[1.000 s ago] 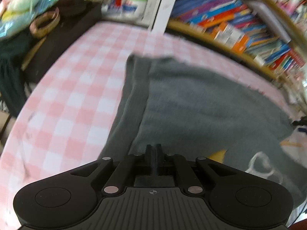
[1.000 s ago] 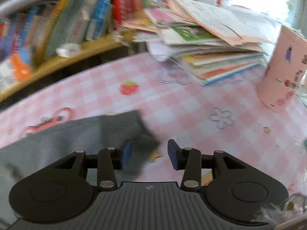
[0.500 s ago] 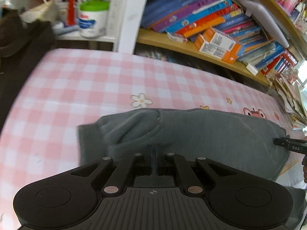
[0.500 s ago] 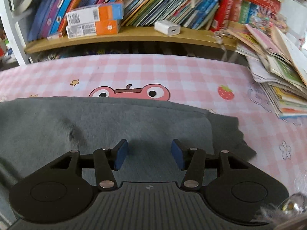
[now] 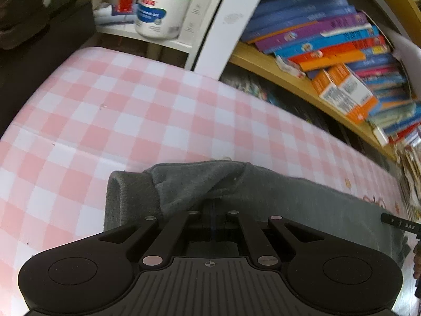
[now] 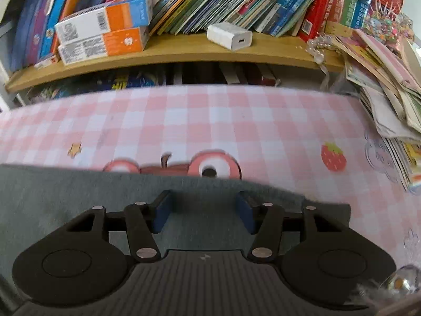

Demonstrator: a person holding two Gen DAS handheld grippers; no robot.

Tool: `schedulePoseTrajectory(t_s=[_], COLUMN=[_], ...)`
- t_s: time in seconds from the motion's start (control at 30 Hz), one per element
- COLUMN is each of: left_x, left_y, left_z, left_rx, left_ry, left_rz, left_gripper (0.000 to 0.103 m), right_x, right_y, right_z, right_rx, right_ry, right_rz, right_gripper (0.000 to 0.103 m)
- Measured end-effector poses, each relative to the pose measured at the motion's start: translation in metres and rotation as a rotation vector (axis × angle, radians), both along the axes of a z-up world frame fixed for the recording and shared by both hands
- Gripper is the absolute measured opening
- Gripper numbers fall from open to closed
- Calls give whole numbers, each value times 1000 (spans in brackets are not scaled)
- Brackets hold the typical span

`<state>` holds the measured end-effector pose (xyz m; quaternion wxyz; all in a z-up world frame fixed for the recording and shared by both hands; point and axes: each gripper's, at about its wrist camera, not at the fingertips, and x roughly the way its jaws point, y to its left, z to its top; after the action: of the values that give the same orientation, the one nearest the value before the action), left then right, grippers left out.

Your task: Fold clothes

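Note:
A dark grey garment (image 5: 302, 200) lies on the pink checked tablecloth (image 5: 131, 110). My left gripper (image 5: 213, 205) is shut on a bunched fold at the garment's left end, which rises into a ridge in front of the jaws. In the right wrist view the same grey garment (image 6: 65, 197) covers the near half of the table. My right gripper (image 6: 204, 205) is open, its blue pads (image 6: 160, 213) spread just above the cloth near its far edge, holding nothing.
A wooden shelf (image 6: 184, 50) packed with books and boxes runs along the table's far side. A white charger (image 6: 229, 35) sits on it. A stack of papers and books (image 6: 389, 100) stands at the right. A white tub with a green lid (image 5: 160, 10) stands far left.
My left gripper has carried the gripped fold across the garment toward the far edge, laying cloth over cloth. My right gripper has moved left over the garment and stayed open.

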<state>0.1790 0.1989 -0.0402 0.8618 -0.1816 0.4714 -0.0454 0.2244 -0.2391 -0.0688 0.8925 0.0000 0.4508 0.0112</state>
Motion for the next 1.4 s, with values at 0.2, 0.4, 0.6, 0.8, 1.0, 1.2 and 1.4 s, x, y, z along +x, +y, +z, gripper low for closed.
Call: schedulePoseTrajectory(t_s=[0.2, 0.4, 0.6, 0.8, 1.0, 1.2, 1.4], left_x=[-2, -11, -17, -26, -36, -66, -126], left_y=[8, 18, 18, -4, 9, 12, -1], left_z=[-1, -1, 0, 14, 11, 27, 34], left_rx=[-9, -24, -10, 150, 122, 65, 108], left_ry=[0, 7, 8, -35, -25, -95, -107], left_rz=[19, 48, 54, -112, -87, -98, -154], left_gripper=[5, 5, 5, 5, 5, 5, 6], right_x=[34, 58, 73, 13, -108, -217, -282], right_y=[12, 24, 35, 39, 38, 34, 14], right_z=[-2, -3, 0, 29, 57, 61, 57], right_rx=[-9, -22, -115, -73, 34, -26, -61], right_ry=[-18, -43, -40, -115, -137, -130, -99], right_rz=[7, 36, 80, 123, 185, 99, -99], right_gripper=[52, 54, 68, 63, 63, 63, 46])
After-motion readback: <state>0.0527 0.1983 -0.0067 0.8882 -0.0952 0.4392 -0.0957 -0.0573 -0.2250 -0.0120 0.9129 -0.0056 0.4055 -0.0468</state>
